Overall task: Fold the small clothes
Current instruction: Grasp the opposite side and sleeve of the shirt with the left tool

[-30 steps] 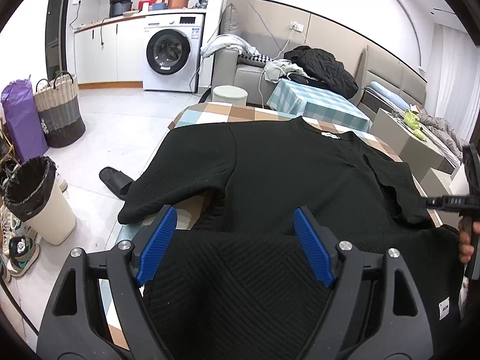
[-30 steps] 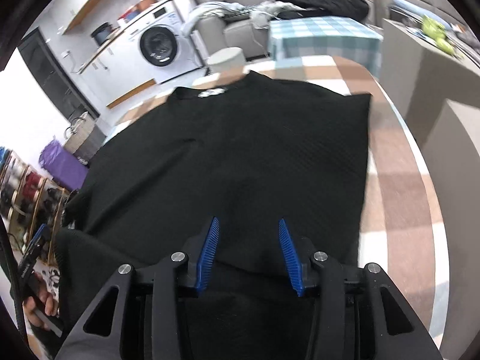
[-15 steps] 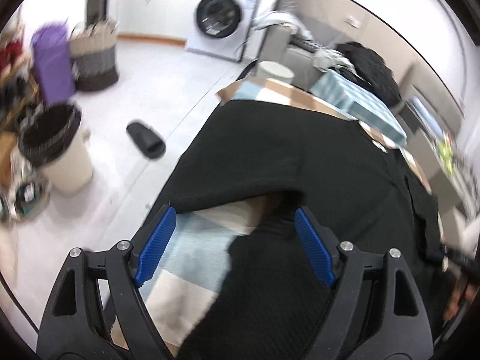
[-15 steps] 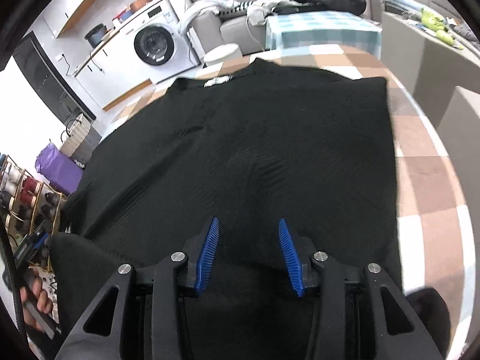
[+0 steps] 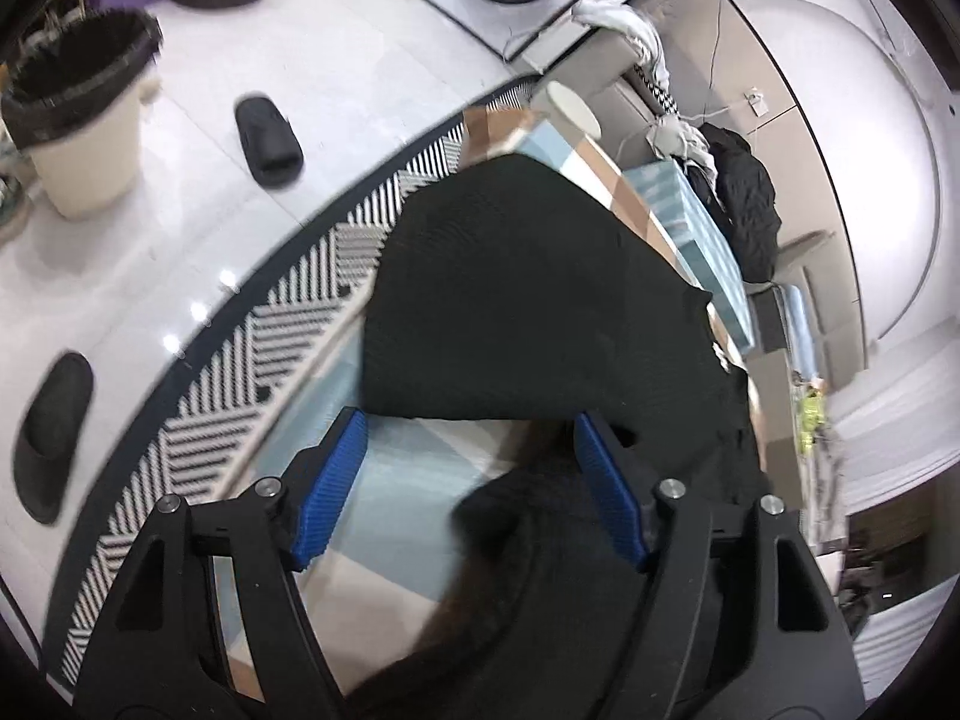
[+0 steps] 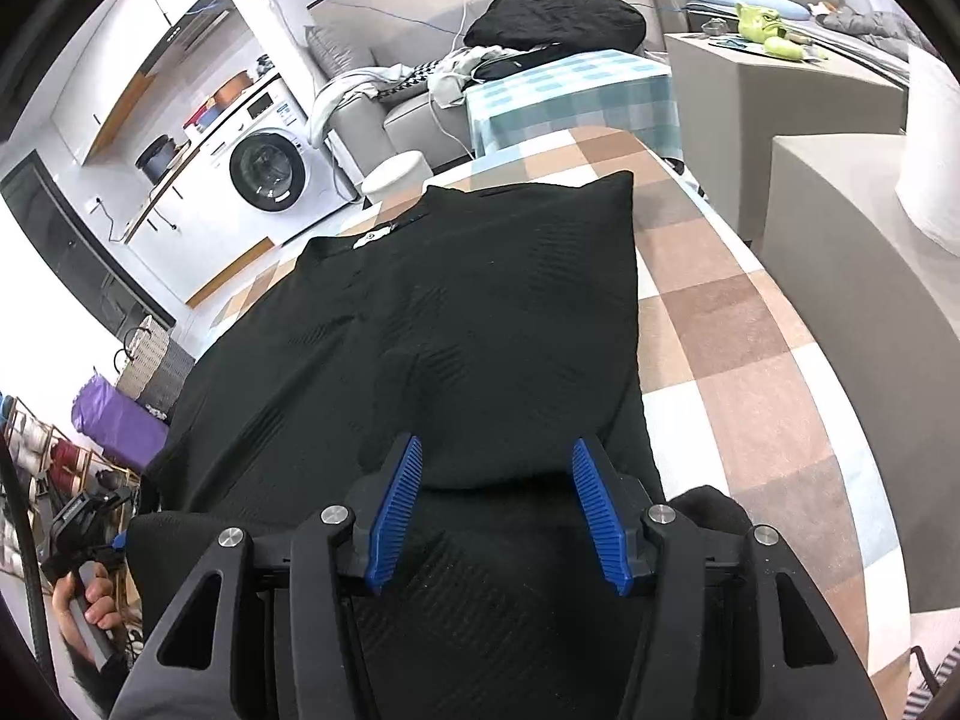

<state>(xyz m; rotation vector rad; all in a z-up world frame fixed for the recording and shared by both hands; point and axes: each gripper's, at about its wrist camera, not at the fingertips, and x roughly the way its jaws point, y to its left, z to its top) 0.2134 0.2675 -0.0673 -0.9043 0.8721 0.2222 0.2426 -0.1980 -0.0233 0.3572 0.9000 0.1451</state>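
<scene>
A black textured shirt lies spread on the checked tablecloth, collar at the far end, with its near part folded over. My right gripper hovers over the near fold; its jaws are opening, with cloth below and between them but not pinched. In the left wrist view the shirt's sleeve lies just ahead of my left gripper. Its jaws are closing, with bare tablecloth and a black cloth edge by the right pad between them. A hand holds the left gripper at the lower left.
Left of the table are a striped rug, two black slippers, and a lined bin. A washing machine, a sofa with clothes and a second checked table stand beyond. Grey blocks flank the right.
My left gripper swung left off the shirt's body to the sleeve at the table's left edge, rolling and dipping. The right gripper's jaws widened over the near fold.
</scene>
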